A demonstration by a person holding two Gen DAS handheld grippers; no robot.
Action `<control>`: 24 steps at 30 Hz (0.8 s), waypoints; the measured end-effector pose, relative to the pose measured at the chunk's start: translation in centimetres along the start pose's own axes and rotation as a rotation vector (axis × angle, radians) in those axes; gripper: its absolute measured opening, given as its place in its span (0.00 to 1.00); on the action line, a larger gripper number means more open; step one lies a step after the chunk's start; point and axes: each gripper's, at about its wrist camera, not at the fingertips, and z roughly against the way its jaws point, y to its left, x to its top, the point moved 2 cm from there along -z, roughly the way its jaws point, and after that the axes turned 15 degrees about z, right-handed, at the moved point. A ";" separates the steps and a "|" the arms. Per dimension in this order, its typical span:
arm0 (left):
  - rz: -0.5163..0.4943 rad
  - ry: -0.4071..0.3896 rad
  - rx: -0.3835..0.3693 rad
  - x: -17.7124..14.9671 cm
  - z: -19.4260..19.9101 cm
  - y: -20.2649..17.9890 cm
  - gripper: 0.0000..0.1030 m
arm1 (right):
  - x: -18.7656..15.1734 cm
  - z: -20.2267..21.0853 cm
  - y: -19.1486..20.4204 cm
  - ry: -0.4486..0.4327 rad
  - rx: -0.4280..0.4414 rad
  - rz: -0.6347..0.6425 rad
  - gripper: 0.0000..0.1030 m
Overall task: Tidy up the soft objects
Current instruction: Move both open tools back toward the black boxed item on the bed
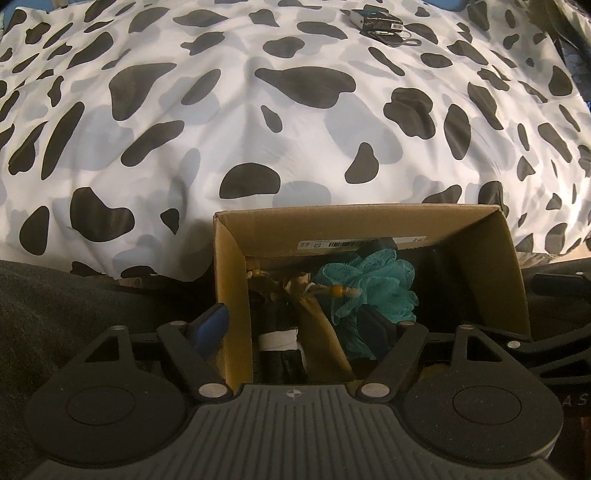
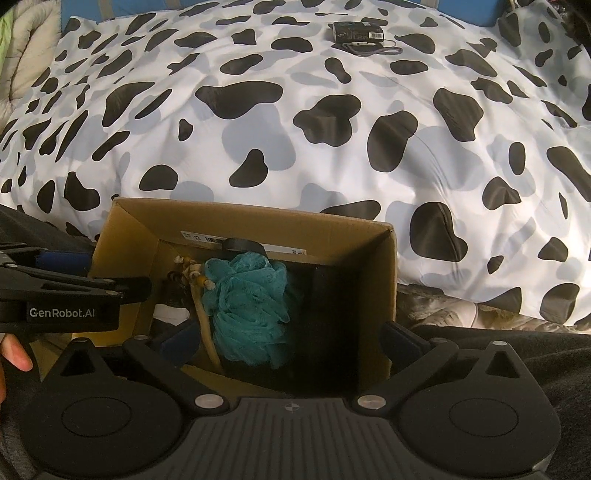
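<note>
Here, both wrist views look down into one box at the near edge of a bed.

Setting: a bed [image 2: 332,147] under a white cover with black and grey cow-like patches; a dark blanket lies along the near edge.

Box: an open cardboard box [image 2: 373,266] stands at the near edge of the bed, between the two tools, with a barcode label on its far inner wall.

Soft things inside: a teal mesh bath pouf [image 2: 247,306] fills the middle of the box. Just left of it lies a tan cord with wooden beads [image 2: 203,314]. Below that, in the left view, sits a dark cloth bundle with a white band [image 1: 277,339]; what it is cannot be told.

Left gripper [image 1: 299,325]: jaws spread wide, pinching nothing. Its left blue finger is outside the box's left wall, its right finger inside, close to the pouf.

Right gripper [image 2: 291,343]: jaws spread wide, holding nothing. Its left finger is inside the box, its right finger outside the right wall.

Left on the bed: only a small dark packet with a looped strap [image 2: 358,35], far off near the head end; it looks rigid, not soft.

Progress: by the look of it, nearly done. The soft items are in the box and no others show on the cover.
</note>
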 end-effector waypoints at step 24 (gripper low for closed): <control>0.004 -0.013 -0.019 0.1 0.3 0.0 0.74 | 0.3 0.6 -0.9 -0.041 -0.035 -0.046 1.00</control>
